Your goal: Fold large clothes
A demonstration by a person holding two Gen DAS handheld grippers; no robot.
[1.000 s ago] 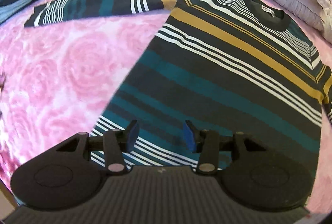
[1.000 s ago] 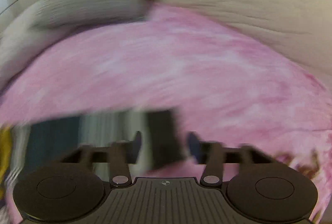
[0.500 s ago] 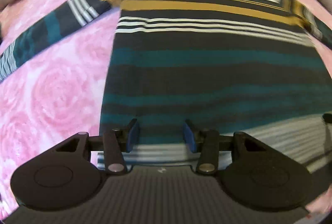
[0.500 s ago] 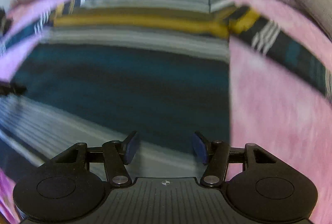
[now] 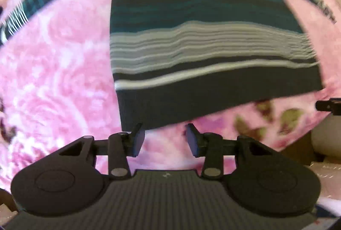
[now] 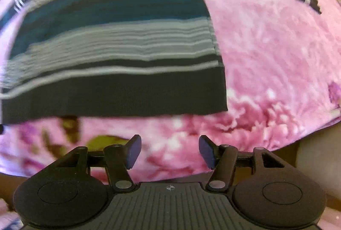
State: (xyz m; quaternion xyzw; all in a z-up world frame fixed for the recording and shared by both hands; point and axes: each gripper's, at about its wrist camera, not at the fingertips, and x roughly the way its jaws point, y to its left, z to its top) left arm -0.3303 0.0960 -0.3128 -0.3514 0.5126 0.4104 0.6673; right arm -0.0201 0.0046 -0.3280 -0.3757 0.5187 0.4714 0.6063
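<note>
Left wrist view: striped sweater [image 5: 202, 46] is laid flat on pink floral blanket [image 5: 55, 72]; left gripper [image 5: 165, 140] is closing on nothing. Right gripper [image 6: 169, 150] is seen opening, empty, below the hem.

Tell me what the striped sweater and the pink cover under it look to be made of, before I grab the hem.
Striped sweater: probably a soft knit with a matte finish; its black hem band shows fine vertical ribbing. Pink floral cover: apparently plush or fleece, since the rose print looks fuzzy, though motion blur leaves that open.
</note>
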